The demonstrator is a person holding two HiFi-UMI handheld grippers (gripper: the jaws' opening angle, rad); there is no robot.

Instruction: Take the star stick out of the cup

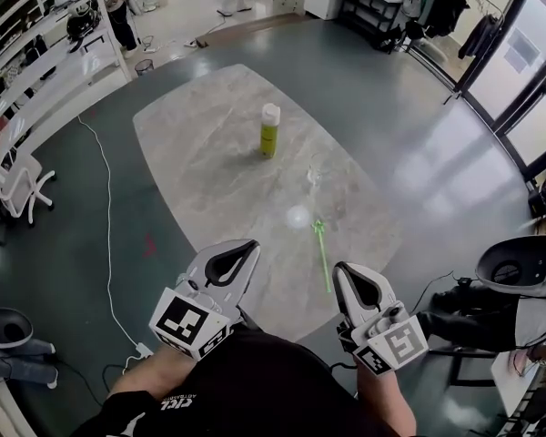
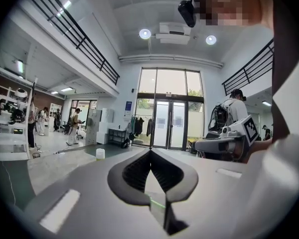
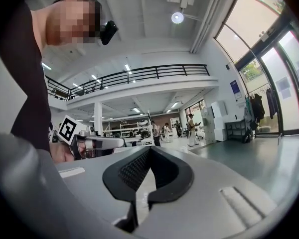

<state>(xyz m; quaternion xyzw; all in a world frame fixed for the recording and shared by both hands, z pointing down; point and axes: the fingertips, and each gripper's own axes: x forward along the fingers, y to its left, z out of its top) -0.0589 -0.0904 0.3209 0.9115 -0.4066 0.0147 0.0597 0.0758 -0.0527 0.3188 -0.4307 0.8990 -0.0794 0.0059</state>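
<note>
Two grippers low at near bench (image 1: 200, 153) edge. Left gripper (image 1: 229, 264): fingers together, nothing held. Yellow-green bottle (image 1: 269, 129) upright mid-bench. Clear cup (image 1: 315, 173) right of it, faint, looks empty. Star stick (image 1: 323, 255) flat on bench, out of cup, star end toward cup. Likely light, thin, stiff, slippery; pinch mid-shaft. Right gripper (image 1: 362, 291): fingers together, nothing held.

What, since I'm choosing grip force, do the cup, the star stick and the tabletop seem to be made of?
Cup: clear glass or plastic, glossy; the table shows through it.
Star stick: probably plastic, bright translucent-looking green; thin and evenly coloured.
Tabletop: stone or stone-look laminate, smooth; pale grey veining with a soft sheen.
</note>
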